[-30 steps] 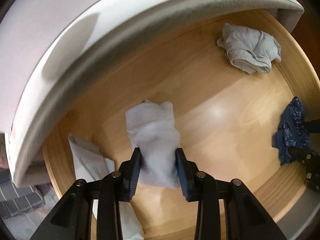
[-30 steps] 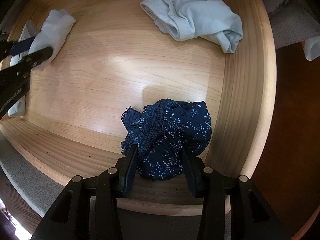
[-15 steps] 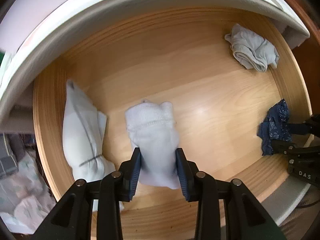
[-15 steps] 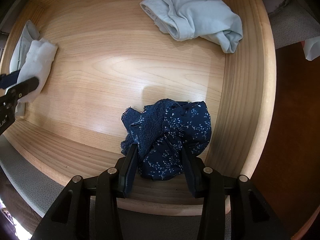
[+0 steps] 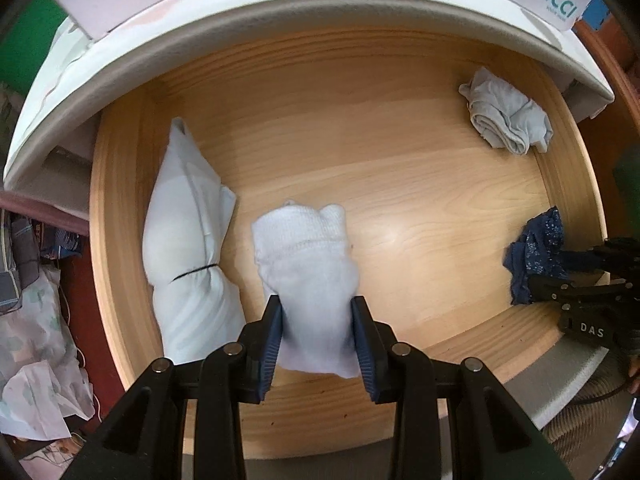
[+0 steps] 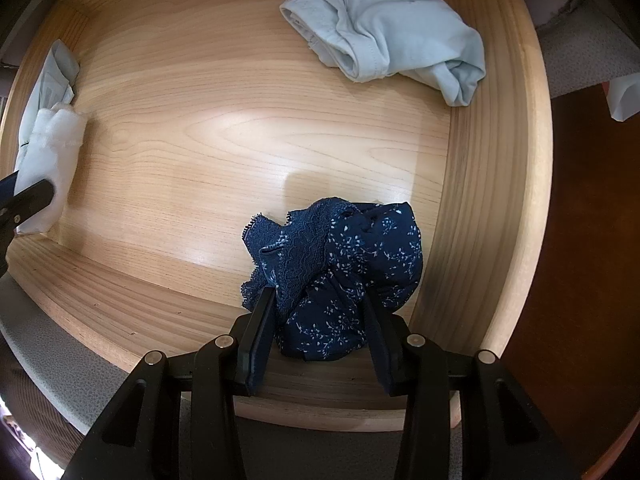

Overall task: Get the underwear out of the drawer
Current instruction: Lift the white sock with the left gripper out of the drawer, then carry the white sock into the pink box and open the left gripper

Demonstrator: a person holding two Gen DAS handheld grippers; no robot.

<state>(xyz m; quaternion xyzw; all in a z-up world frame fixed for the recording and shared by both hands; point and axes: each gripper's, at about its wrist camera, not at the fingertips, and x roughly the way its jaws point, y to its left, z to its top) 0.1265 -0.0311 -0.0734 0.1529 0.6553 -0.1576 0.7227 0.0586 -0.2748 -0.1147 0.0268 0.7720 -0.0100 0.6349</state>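
Left wrist view: the left gripper (image 5: 316, 334) is clamped tight on a white sock (image 5: 310, 272), pads squeezing it from both sides, and it hangs over the drawer (image 5: 120, 264) floor. What's changed over the last second is the framing: the whole drawer now fits in the shot, and the long pale bundle (image 5: 186, 240) by the left wall shows fully where earlier only its end did, so I'd say this hand has slid across with the sock. The grip itself looks the same. Far right you can see the right gripper (image 5: 532, 270) on the navy underwear (image 5: 534, 246), and a light grey garment (image 5: 508, 118) sits crumpled in the far corner. Right wrist view: nothing has budged here. The right gripper (image 6: 318, 320) is partly closed around the navy underwear (image 6: 340, 276), jaws biting into the bunched lace and print, right up by the drawer's (image 6: 492, 216) front and right walls, same as a second ago. Can't tell if the bundle is off the floor yet. The sock (image 6: 52, 160) shows at the left edge, further over than before. So the underwear is gripped but not out; my guess is the lift comes next, with the grey piece (image 6: 384, 36) left behind.
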